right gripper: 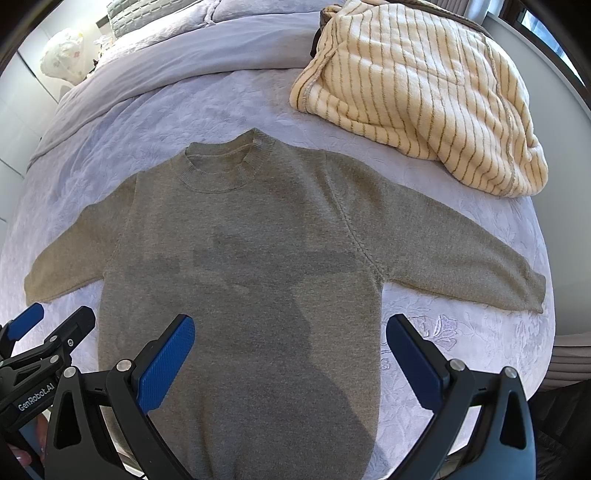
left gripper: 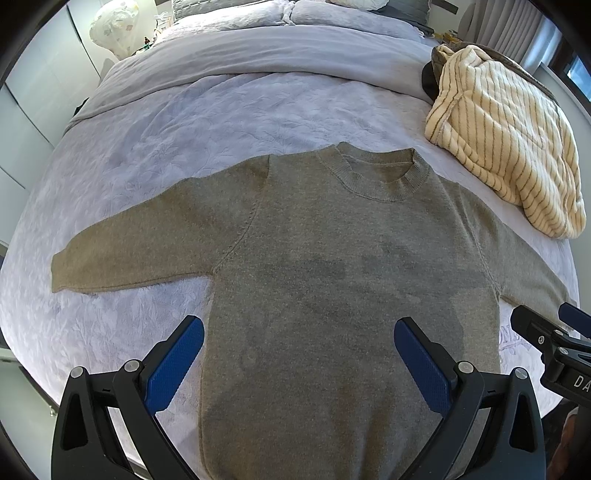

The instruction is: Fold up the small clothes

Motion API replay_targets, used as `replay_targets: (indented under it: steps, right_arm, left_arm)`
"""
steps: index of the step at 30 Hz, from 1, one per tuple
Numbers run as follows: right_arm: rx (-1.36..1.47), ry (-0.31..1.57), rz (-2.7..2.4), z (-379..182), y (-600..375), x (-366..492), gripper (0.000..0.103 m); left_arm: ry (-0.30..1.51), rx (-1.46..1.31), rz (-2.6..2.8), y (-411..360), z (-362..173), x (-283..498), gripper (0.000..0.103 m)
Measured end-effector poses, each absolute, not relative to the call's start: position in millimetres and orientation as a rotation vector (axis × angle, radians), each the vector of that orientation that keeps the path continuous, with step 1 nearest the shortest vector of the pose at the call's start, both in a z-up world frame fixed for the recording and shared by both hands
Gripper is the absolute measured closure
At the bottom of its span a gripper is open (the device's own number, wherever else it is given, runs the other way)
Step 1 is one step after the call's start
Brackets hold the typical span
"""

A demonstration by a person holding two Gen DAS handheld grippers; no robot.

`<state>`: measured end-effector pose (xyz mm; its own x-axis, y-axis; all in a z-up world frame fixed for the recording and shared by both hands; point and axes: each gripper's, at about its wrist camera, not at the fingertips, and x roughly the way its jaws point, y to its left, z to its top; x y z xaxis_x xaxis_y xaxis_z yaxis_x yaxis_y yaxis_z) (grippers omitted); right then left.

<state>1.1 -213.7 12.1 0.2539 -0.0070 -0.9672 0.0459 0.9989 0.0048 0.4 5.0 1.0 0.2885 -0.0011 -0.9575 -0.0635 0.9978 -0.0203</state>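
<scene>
A small grey-olive knit sweater (left gripper: 325, 258) lies flat on the bed, front up, both sleeves spread out, collar away from me. It also shows in the right wrist view (right gripper: 251, 236). My left gripper (left gripper: 299, 354) is open and empty, held above the sweater's lower left body. My right gripper (right gripper: 290, 350) is open and empty above the lower right body. Each gripper shows at the edge of the other's view: the right one (left gripper: 554, 332) and the left one (right gripper: 48, 332).
The bed has a pale lilac quilted cover (left gripper: 155, 140). A cream striped fleece garment (right gripper: 424, 92) lies heaped at the far right over something dark. Pillows (left gripper: 332, 11) lie at the head. White wardrobes (left gripper: 33, 103) stand to the left.
</scene>
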Motion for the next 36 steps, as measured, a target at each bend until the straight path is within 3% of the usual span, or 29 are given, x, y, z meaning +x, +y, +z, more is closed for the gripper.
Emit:
replay_targets:
  steps: [36]
  right_arm:
    - [0.032,1.310,-0.039,13.2,-215.8,2.1,0.000]
  left_arm:
    - [1.222,-0.084,0.036,5.3,-5.9,-8.1,0.000]
